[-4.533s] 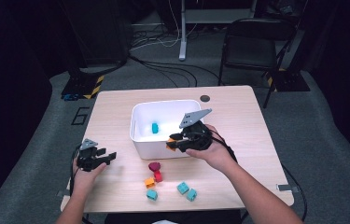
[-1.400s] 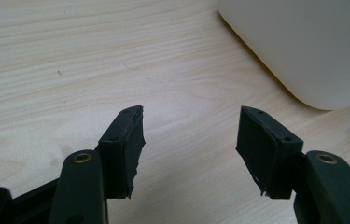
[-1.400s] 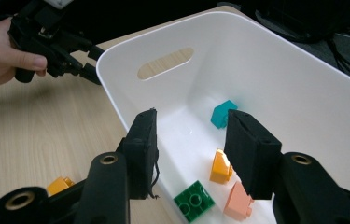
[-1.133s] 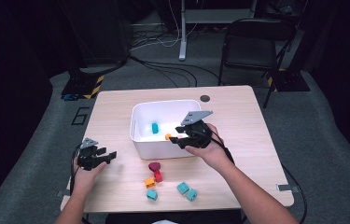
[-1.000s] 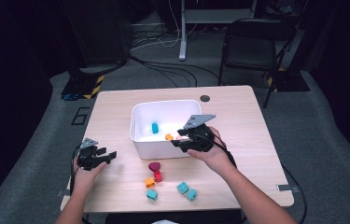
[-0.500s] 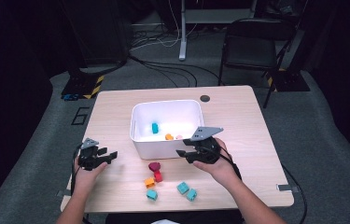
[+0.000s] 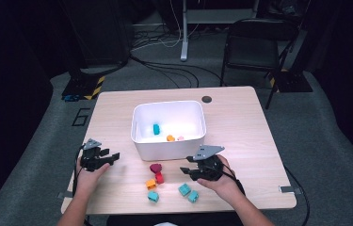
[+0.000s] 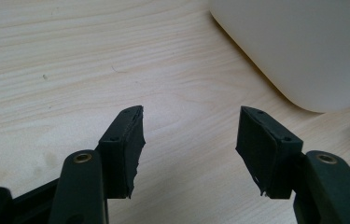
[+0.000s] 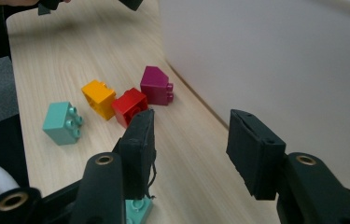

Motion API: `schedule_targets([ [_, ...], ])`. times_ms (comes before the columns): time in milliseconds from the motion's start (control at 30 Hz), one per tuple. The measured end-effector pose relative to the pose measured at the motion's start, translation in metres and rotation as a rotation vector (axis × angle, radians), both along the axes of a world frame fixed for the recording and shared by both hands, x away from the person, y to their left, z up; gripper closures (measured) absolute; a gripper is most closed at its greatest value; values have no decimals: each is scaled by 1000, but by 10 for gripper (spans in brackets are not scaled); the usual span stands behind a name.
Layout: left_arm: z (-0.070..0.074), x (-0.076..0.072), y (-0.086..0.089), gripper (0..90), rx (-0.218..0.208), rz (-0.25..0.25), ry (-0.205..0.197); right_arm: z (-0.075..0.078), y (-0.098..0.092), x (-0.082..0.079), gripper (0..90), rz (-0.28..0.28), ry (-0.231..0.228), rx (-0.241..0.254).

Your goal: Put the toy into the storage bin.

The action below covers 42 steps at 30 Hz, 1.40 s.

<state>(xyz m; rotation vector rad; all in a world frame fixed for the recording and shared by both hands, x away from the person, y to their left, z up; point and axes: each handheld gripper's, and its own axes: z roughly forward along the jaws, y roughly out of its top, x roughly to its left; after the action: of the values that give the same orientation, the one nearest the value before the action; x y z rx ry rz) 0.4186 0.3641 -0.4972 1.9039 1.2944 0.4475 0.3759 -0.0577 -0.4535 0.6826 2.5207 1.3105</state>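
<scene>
A white bin (image 7: pixel 168 104) stands mid-table with a teal brick (image 7: pixel 156 128), an orange one (image 7: pixel 170 138) and a pink one (image 7: pixel 180 138) inside. In front of it lie a magenta brick (image 7: pixel 155 167), a red brick (image 7: pixel 159 178), an orange brick (image 7: pixel 151 183) and three teal bricks (image 7: pixel 153 196). My right gripper (image 7: pixel 186 170) hangs low beside the bin's front right corner, open; its jaws have just closed a little with nothing between them. It faces the red brick (image 9: pixel 130 106) and magenta brick (image 9: pixel 156 85). My left gripper (image 7: pixel 113 156) rests open at the left, empty (image 8: pixel 189 135).
The bin wall (image 9: pixel 266 60) runs close along the right gripper's side. A teal brick (image 9: pixel 137 210) lies under its near jaw. A dark round grommet (image 7: pixel 206 99) sits behind the bin. A black chair (image 7: pixel 254 42) stands beyond the table.
My right gripper has come out from over the bin, toward me and down to the table in front of it. An orange brick now lies inside the bin. The left gripper has stayed put.
</scene>
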Motion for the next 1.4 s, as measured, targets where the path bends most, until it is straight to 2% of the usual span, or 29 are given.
schedule_targets([
  [133, 0, 1, -2, 411, 1, -4, -3, -8, 1, -5, 508, 6, 8, -1],
  [333, 1, 5, -5, 410, 2, -7, -11, -21, 3, -12, 494, 10, 18, -32],
  [533, 0, 9, -5, 410, -2, -11, -4, -31, 6, -16, 488, 17, 36, -36],
  [600, 0, 10, -6, 410, -8, -7, -15, -32, 6, -16, 488, 17, 43, -40],
  [767, 1, 14, -5, 410, -3, -11, -4, -42, 11, -21, 485, 42, 63, -69],
  [800, 1, 14, -5, 410, -10, -10, -7, -43, 11, -21, 484, 59, 54, -80],
  [967, 1, 17, -7, 410, -10, -18, -7, -48, 16, -24, 480, 80, 77, -99],
  [1133, 1, 19, -10, 410, -5, -25, -9, -52, 15, -23, 479, 78, 109, -108],
  [1267, 1, 20, -10, 410, -4, -27, -5, -55, 14, -22, 504, 67, 140, -118],
  [1400, 1, 19, -10, 409, -1, -28, -6, -55, 14, -20, 572, 77, 148, -122],
])
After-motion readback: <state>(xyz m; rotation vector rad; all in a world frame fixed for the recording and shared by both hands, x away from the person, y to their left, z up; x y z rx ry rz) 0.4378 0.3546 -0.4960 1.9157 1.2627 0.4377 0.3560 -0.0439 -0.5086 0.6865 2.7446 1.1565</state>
